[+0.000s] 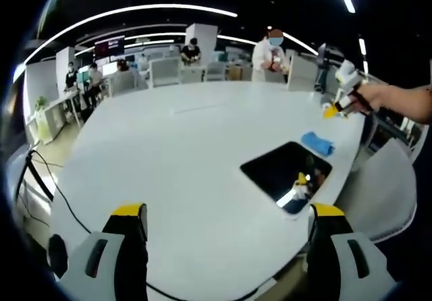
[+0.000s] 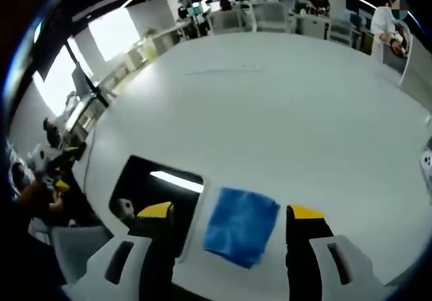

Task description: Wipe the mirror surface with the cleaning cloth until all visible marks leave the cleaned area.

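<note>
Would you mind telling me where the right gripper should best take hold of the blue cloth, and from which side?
The blue cloth lies flat on the white table beside the mirror, between the open right gripper's jaws. Probably come straight down and pinch a fold near its middle, since flat edges offer little to catch.

A large white table is seen in both views. A black cable is draped over its near left edge in the left gripper view. White chairs are ranged along the far edge, and several seated people are seen at desks behind them. A standing person in white is placed near the far right corner. Curved ceiling light strips are seen overhead.
</note>
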`<state>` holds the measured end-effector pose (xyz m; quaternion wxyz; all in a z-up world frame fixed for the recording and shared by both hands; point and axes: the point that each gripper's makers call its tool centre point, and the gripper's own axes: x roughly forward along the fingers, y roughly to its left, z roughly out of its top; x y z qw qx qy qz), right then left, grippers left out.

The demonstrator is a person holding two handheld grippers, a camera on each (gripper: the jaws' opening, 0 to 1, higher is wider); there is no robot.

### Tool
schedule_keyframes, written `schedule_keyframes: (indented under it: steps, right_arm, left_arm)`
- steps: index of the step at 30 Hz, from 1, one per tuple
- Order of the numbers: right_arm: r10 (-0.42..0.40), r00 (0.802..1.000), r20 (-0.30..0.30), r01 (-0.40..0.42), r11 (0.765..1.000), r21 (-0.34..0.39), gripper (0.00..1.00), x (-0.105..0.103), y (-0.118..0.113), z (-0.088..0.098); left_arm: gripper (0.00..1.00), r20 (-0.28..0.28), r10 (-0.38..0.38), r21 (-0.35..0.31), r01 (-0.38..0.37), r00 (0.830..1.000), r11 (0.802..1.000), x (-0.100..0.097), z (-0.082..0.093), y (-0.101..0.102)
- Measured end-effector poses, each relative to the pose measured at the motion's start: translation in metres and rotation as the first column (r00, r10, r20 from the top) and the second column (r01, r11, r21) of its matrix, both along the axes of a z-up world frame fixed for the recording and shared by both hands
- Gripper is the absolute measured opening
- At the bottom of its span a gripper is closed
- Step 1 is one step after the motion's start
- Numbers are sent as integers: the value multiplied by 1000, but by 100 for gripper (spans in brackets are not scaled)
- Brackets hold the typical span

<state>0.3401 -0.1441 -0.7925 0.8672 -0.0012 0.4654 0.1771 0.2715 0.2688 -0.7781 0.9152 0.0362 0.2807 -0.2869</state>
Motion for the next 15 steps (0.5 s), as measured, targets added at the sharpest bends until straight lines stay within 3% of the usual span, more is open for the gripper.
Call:
schedule_keyframes:
  steps: [3, 15]
  right_arm:
    - [-8, 1000, -9, 8, 1000, -6, 42, 1, -3, -10]
    - [-43, 996, -81, 43, 999, -5, 41, -1, -2, -52]
  left_arm:
    - [99, -6, 5, 2, -5, 1000, 1000, -2, -2, 2]
    - [99, -21, 9, 2, -9, 1000, 1000, -5, -7, 2]
